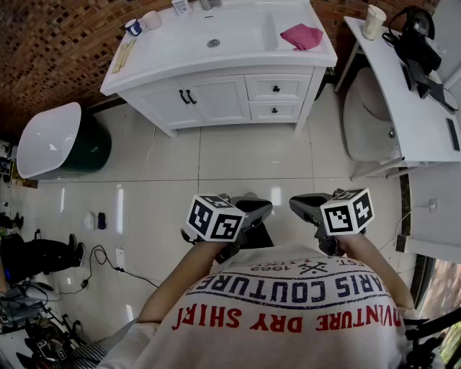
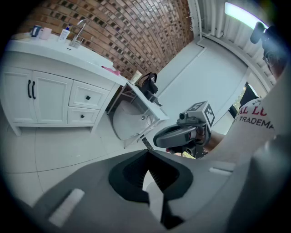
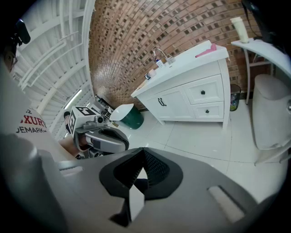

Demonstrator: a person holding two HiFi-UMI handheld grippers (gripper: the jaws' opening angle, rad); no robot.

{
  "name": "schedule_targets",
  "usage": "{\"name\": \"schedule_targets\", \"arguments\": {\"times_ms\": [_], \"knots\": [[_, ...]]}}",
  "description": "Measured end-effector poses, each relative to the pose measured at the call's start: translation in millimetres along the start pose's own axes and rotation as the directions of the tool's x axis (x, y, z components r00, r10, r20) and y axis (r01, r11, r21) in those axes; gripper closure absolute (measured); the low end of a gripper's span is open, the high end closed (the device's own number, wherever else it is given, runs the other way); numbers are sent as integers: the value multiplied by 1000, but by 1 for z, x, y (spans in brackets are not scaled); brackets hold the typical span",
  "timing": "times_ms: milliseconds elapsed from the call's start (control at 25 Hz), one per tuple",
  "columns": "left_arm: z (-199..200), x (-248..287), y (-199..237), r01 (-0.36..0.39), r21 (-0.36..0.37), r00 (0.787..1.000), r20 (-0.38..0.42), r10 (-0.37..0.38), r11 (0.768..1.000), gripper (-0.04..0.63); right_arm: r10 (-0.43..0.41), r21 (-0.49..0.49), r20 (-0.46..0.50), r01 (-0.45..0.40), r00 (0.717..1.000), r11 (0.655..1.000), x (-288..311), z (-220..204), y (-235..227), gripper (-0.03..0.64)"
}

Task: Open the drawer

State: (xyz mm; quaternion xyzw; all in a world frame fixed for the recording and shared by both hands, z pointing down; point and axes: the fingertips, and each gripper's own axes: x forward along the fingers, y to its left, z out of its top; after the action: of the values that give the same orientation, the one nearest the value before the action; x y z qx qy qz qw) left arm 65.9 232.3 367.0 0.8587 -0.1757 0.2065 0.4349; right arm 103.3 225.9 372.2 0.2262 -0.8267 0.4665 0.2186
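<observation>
At the far left of the head view a white bathtub (image 1: 50, 137) with a dark green outside is seen on the pale tiled floor (image 1: 238, 155). Next to it, against the brick wall (image 1: 50, 43), a white vanity (image 1: 166, 79) is set, with a basin sunk into its top. A pair of cabinet doors (image 1: 194, 99) with black handles is fitted in its front. To the right of the doors the upper drawer (image 1: 277, 88) and the lower drawer (image 1: 274, 110) are stacked, each with a small black knob, and both are pushed fully in. A pink cloth (image 1: 301, 36) is laid on the countertop above them.

Low in the view, close to the person's shirt (image 1: 288, 310) and well apart from the vanity, the left gripper (image 1: 259, 210) is held above the floor. Its jaws are pressed together and nothing is caught between them. Just beside it the right gripper (image 1: 301, 205) is held the same way, jaws closed tight on nothing. Both are pointed toward the vanity and tilted downward.

Further right a white seat (image 1: 367, 115) is tucked beside a white desk (image 1: 410, 108), on which a pale cup (image 1: 374, 21) and dark equipment (image 1: 418, 43) are placed.
</observation>
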Motion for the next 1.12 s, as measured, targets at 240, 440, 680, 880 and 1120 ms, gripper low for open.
{"name": "schedule_targets", "arguments": {"times_ms": [240,440,680,880,1120], "knots": [[104,-23,114,29,9,1000,-4,-29,1000,604,-10,20,0,10,1000,1000,72,118,-41,611],[163,-42,179,17,38,999,-44,-15,999,604,-26,50,13,25,1000,998,116,195,-59,611],[198,-38,216,44,32,997,-72,-41,999,604,-64,66,21,62,998,996,133,241,-79,611],[215,-34,231,63,6,994,-87,-62,998,604,-66,93,-3,66,998,993,138,252,-91,611],[220,-28,242,50,-42,995,-86,-53,998,604,-66,106,-38,69,997,992,145,255,-110,611]]}}
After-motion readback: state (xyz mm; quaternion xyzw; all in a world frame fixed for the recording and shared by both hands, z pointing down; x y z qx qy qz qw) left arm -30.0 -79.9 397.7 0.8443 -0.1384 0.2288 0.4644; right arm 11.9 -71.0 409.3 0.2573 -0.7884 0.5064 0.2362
